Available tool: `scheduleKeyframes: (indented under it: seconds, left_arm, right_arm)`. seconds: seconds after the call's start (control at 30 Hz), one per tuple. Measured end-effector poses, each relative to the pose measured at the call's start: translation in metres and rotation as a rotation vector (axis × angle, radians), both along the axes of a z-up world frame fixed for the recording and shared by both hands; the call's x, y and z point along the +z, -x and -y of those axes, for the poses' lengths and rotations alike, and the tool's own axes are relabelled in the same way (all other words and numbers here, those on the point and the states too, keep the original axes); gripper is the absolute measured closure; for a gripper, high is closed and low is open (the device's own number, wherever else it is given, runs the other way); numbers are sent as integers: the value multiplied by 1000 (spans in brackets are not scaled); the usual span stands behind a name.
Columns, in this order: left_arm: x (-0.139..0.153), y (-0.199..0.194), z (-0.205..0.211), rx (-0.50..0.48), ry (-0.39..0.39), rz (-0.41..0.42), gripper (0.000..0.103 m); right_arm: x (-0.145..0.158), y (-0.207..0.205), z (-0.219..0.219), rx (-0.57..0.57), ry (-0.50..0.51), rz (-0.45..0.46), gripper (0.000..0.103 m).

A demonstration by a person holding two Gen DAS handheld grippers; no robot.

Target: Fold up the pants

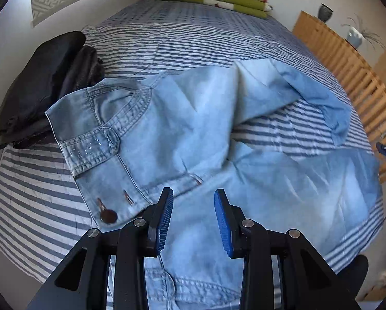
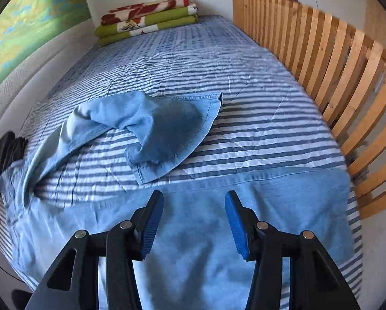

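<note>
In the left wrist view, the left gripper [image 1: 193, 222] sits at the bottom middle of the frame with its two blue pads apart and nothing pinched between them, so it has let go. The pants [image 1: 182, 134] are light blue jeans, spread out on the striped bed [image 1: 193, 38] right under and ahead of this gripper. The waist with its brown button [image 1: 108, 216] lies at the lower left, just beside the gripper. From there the pants run long across the frame toward the right. One leg bends up to the upper right and one leg lies along the lower right. A black pile of clothes [image 1: 43, 85] sits at the left, touching the waist end. In the right wrist view, the right gripper [image 2: 194, 226] is at the bottom middle, and its pads are also apart and empty. The flat leg fills the bottom of this frame right below it, and the crumpled leg end [image 2: 167, 134] lies just above, in the middle. So I think the left hand is nearer the waist and the right hand is nearer the leg ends, and the next fold should bring one leg over the other
</note>
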State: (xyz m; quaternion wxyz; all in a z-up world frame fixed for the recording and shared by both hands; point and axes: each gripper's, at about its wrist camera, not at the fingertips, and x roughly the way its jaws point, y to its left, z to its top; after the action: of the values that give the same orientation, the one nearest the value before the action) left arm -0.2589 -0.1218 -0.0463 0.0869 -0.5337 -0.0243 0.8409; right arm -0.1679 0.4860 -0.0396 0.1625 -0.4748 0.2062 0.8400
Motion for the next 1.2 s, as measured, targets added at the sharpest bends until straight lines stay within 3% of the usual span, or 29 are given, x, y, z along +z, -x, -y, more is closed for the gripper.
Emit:
scheduleKeyframes:
  seconds: [0.07,0.17,0.27,0.3,0.37,0.4,0.43,0.47,0.6,0.67,0.77,0.83,0.9,0.97,1.07,1.1,1.2]
  left_arm:
    - [-13,26,8,37,1,23,67]
    - [-33,54,13,70,38,37,67]
    - [-52,80,25,117,18,60,67]
    - [-58,86,28,130,9,70,67]
    - [-71,98,34,149,12,90,67]
    - [-77,104,36,156,17,99,67]
    - [-82,107,37,160,22,105,67]
    - [-87,110,38,160,29,109,67]
    - [-91,114,35,139,70,96,67]
    - [-89,115,34,123,90,84,67]
    - [-89,118,36,116,95,85,67]
    - [-90,120,38,125,90,85,67]
    - [-92,123,39,136,84,90,67]
    - [-94,123,39,134,65,101,67]
    - [-94,122,34,116,88,97,67]
    - [-90,119,34,107,83,88,67]
    - [-73,112,46,125,85,49,67]
  right_arm:
    - [-29,29,-13,-42,84,33,56]
    - [-68,64,-19,-73,128,84,56]
    - [-100,92,-23,-87,204,116,56]
    - [-108,99,-23,-87,245,110,56]
    - [-106,108,-18,-88,229,73,54]
    - [-106,115,-14,-51,236,78,74]
    - [-103,122,-9,-11,208,105,92]
    - [-95,126,-2,23,130,136,97]
    - [-30,129,8,116,-263,118,97]
    - [8,125,-16,46,-403,92,97]
    - [50,122,-62,-85,-447,72,97]
    - [67,129,-85,-144,-582,92,97]
    - [70,141,-110,-227,-689,144,97]
    - [64,151,-136,-294,-714,196,95]
    - [41,156,-151,-268,-595,262,84]
    - [34,155,-147,-254,-607,282,77]
    - [21,149,-125,-214,-721,325,73]
